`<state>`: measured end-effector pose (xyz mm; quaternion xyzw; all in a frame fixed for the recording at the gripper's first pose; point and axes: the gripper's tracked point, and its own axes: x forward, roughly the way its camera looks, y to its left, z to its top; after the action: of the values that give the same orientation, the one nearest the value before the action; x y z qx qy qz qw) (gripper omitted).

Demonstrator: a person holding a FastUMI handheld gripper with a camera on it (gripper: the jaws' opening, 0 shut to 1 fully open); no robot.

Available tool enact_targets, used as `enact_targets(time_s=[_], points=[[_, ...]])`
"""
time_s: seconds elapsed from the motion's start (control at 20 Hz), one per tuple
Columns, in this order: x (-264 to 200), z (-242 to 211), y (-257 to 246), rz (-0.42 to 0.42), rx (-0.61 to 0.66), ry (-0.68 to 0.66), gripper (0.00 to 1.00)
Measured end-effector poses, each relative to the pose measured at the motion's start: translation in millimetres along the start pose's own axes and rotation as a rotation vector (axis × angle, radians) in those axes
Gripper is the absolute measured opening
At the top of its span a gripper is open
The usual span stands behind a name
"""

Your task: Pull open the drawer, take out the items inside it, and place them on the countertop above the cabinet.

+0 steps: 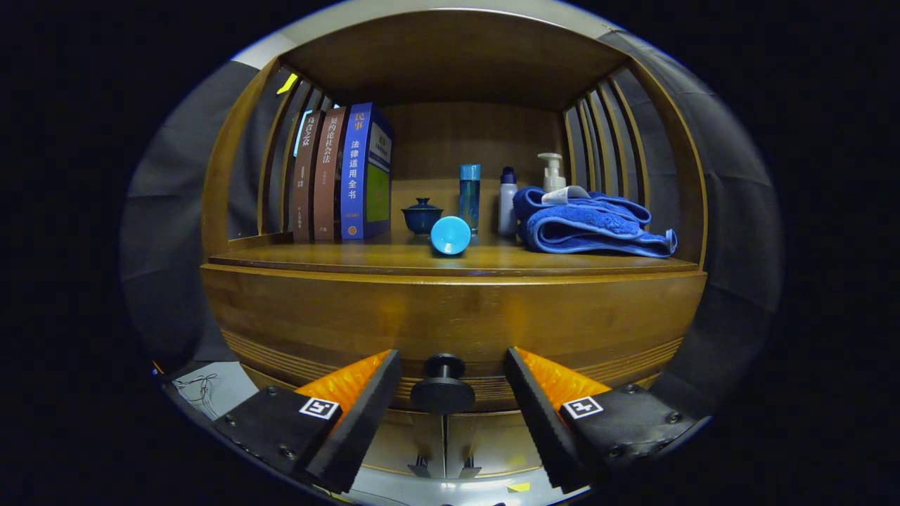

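Note:
A wooden cabinet fills the view, and its drawer front (pixel 450 316) looks closed. A dark round knob (pixel 443 385) sticks out from the drawer front. My gripper (pixel 453 372) is open, one finger on each side of the knob with a gap to each, so neither finger touches it. The countertop (pixel 351 258) above the drawer is a wooden shelf surface. What lies inside the drawer is hidden.
On the countertop stand three books (pixel 342 176) at the left, a small blue lidded cup (pixel 422 214), a light blue round object (pixel 450 235), a blue bottle (pixel 470 193), a white bottle (pixel 508 200), a pump bottle (pixel 552 172) and a folded blue towel (pixel 590 225). Slatted side walls enclose the shelf.

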<state>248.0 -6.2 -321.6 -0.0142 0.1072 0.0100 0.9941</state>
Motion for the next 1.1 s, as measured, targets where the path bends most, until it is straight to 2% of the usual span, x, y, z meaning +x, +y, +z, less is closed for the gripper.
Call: enact_targets(time_s=[0.35, 1.1], points=[[-45.8, 59.5, 2.3, 0.006, 0.012, -0.076, 1.00], [-174.6, 225.5, -12.8, 0.002, 0.050, -0.250, 0.99]])
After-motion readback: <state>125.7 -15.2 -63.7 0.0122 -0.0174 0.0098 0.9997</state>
